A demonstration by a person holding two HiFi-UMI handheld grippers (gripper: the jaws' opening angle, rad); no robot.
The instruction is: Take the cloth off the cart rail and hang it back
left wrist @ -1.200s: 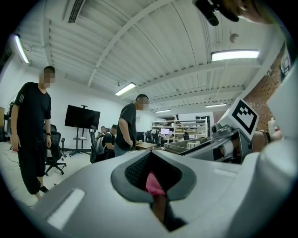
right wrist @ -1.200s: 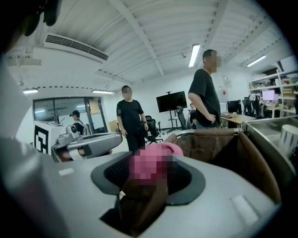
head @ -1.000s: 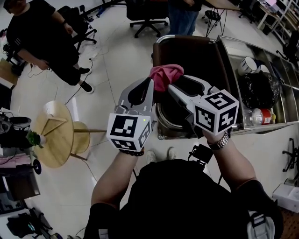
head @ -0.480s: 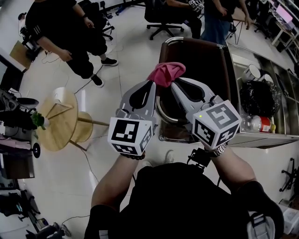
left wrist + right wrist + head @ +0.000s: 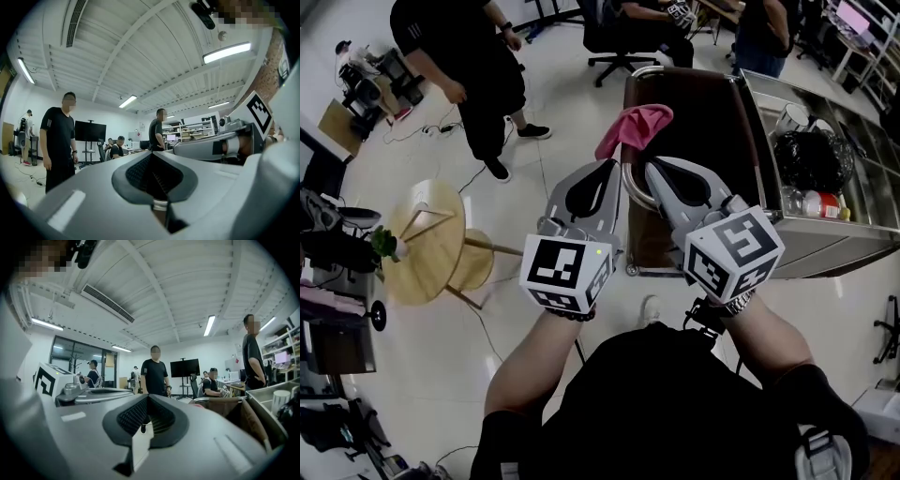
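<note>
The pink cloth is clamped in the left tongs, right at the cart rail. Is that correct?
Not quite. The left gripper view shows nothing between the jaws of the left tongs. In the head view the pink cloth is draped at the cart rail, just beyond the tips of the tongs, with neither gripper holding it.

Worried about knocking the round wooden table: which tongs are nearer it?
Left. Left tongs are just right of the wooden table; right tongs farther right, by the cart.
</note>
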